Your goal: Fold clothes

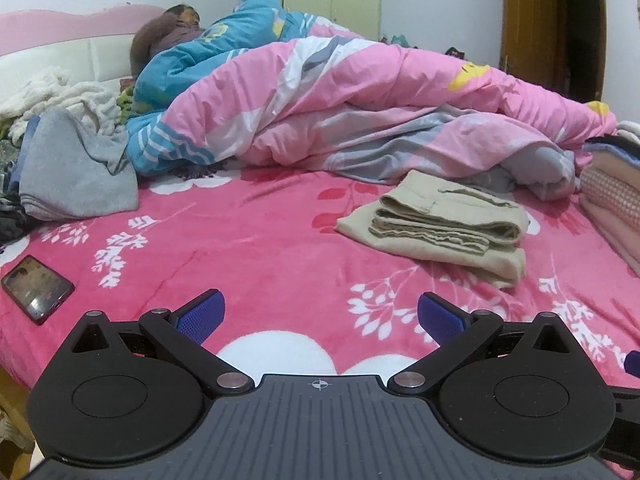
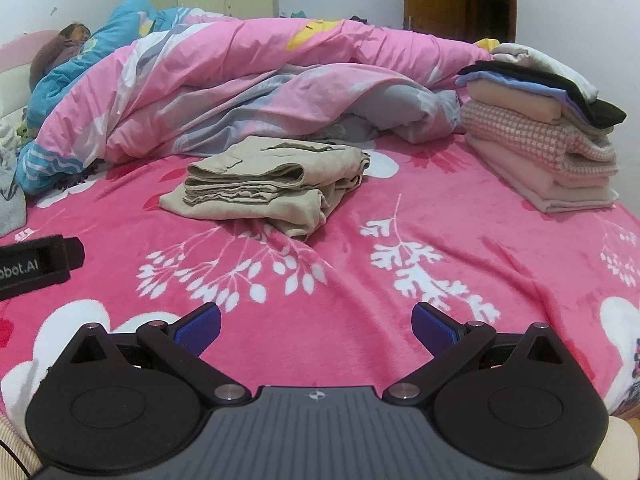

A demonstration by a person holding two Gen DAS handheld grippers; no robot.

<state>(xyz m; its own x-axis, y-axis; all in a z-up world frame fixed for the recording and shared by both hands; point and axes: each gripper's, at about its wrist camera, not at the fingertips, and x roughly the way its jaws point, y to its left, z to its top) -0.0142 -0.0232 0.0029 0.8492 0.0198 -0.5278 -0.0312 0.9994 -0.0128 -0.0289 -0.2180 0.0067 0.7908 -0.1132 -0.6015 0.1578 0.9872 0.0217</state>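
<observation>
Beige trousers lie folded in a small bundle on the pink flowered blanket; they also show in the right wrist view. My left gripper is open and empty, low over the blanket, well short of the trousers. My right gripper is open and empty too, near the bed's front edge. A stack of folded clothes stands at the right. A loose grey garment lies at the left.
A rumpled pink quilt and a blue quilt fill the back of the bed. A phone lies front left. White fluffy clothes pile by the headboard. The left gripper's body shows at the left edge.
</observation>
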